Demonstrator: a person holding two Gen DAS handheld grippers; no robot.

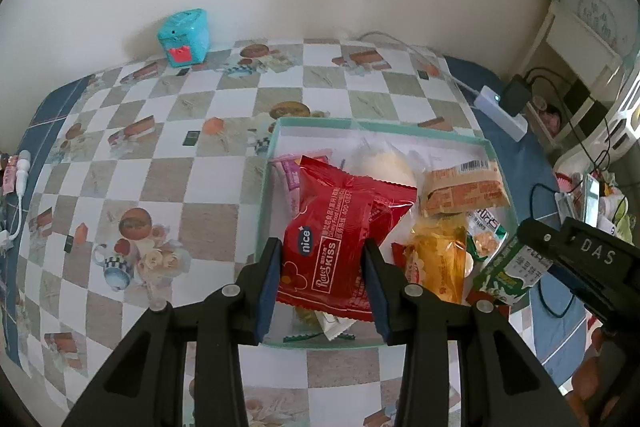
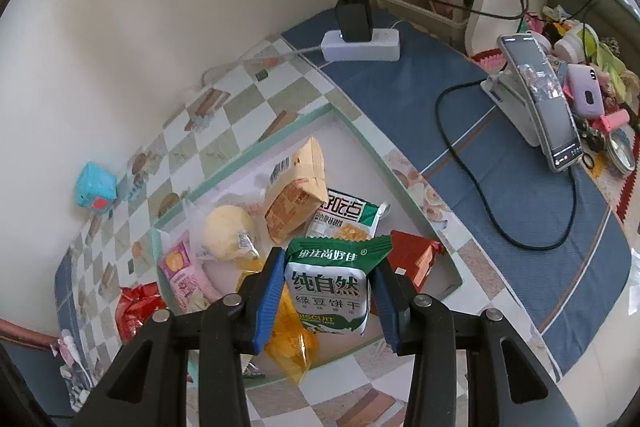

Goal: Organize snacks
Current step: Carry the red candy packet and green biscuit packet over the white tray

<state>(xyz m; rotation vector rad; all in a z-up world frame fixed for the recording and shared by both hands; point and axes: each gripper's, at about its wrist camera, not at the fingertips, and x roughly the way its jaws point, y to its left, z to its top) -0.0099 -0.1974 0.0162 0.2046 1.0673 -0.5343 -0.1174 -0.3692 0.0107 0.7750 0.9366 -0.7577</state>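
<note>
My left gripper (image 1: 322, 281) is shut on a red snack packet (image 1: 340, 243) and holds it over the near left part of a shallow green-rimmed box (image 1: 276, 135). My right gripper (image 2: 329, 289) is shut on a green-and-white biscuit packet (image 2: 330, 291) above the box's near side (image 2: 394, 179); that gripper and packet also show at the right of the left wrist view (image 1: 516, 267). Inside the box lie a pale round bun in clear wrap (image 2: 228, 237), an orange-brown packet (image 2: 298, 197), a yellow packet (image 2: 290, 339), a pink packet (image 2: 184, 275) and others.
A checkered tablecloth (image 1: 160, 147) covers the table against a white wall. A teal toy box (image 1: 185, 37) stands at the back. A white power strip with a black charger (image 2: 358, 35), cables, and a phone on a stand (image 2: 548, 107) sit to the right on blue cloth.
</note>
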